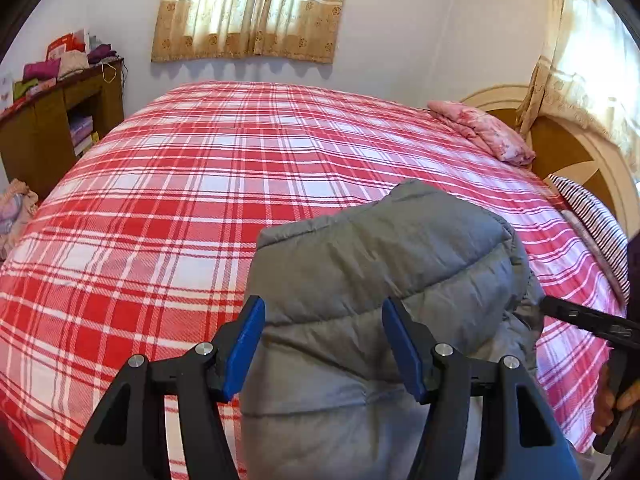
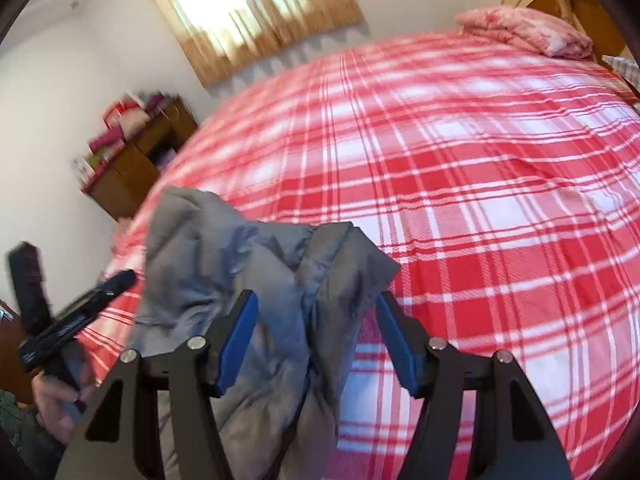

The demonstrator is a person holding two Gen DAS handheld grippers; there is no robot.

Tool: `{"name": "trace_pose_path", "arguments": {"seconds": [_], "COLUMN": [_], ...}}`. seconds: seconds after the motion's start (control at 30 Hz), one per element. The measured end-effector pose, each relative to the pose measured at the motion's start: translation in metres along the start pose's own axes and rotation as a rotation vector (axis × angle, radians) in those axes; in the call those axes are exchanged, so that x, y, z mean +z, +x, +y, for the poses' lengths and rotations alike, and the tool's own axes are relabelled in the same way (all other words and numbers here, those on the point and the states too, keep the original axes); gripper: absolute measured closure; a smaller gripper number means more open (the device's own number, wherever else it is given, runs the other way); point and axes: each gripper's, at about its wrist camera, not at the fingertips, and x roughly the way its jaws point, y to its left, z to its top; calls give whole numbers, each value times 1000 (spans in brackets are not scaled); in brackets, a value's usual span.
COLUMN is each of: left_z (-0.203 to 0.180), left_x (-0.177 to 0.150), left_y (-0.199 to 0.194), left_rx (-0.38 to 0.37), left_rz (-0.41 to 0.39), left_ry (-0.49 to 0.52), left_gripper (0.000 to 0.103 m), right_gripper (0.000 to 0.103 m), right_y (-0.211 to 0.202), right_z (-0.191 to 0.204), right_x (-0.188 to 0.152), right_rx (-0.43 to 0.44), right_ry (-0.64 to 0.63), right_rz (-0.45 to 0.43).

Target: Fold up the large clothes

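Both grippers, left (image 1: pixel 322 344) and right (image 2: pixel 316 338), hang with jaws apart over the gray coat (image 1: pixel 360 280) on the bed (image 1: pixel 160 200). I think each should pinch a coat edge, then fold flat.

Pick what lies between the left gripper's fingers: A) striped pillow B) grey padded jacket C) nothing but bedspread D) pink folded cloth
B: in the left wrist view the grey padded jacket bulges up between the blue pads of the left gripper, on the red plaid bedspread.
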Motion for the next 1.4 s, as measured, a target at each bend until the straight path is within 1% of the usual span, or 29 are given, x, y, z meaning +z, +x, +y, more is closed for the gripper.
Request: {"name": "trace_pose_path", "arguments": {"seconds": [0.03,0.07,0.1,0.27,0.37,0.43,0.53,0.6,0.63,0.7,0.83,0.93,1.0,1.03,1.1,1.13,1.17,1.23,1.33,1.4], "left_z": [-2,-2,-5,-13,-16,-16,-15,-16,-18,-23,-32,-33,-37,-38,-42,-43,-43,-40,-39,-38], "left_x": [2,4,6,5,5,5,-2,-6,-8,-9,-13,-12,-11,-10,-10,-10,-10,-11,-15,-19], "left_y": [4,7,11,32,44,49,60,64,67,75,85,86,80,77,61,53,45,31,16,10], "left_rx": [9,17,32,34,36,32,36,36,37,47,92,113,123,126,137,140,140,145,188,210], "left_rz": [4,3,2,11,14,13,2,-10,-12,-2,20,45,64,72,72,67,63,53,39,34], "left_ry": [10,20,33,45,46,35,8,-4,-3,13,52,71,99,115,163,177,187,197,230,256], "left_gripper": [41,41,41,41,41,41,41,41,41,41,40,39,39,39,39,39,39,39,39,39], "right_gripper": [70,79,82,82,82,83,83,83,86,87,87,87,84,82,76,67,46,21,21,21], "right_y": [11,22,29,63,79,81,81,85,86,89,85,79,70,62,40,27,18,-11,-35,-53], "right_z": [1,2,2,4,-2,-6,-4,-10,-13,-17,-14,-7,0,5,11,13,13,14,16,22], "right_x": [0,0,0,-9,-13,-16,-20,-24,-27,-30,-29,-24,-21,-19,-17,-16,-17,-17,-18,-17], "right_rx": [-1,4,13,68,108,137,154,208,228,264,250,214,161,116,75,63,50,10,-17,-3], "right_ry": [-5,-6,-5,15,61,97,105,158,178,219,213,163,103,56,-9,-34,-51,-83,-100,-76], "right_rz": [22,38,42,67,69,55,23,-5,-19,-47,-52,-39,-26,-14,-22,-35,-46,-75,-71,-73]}}
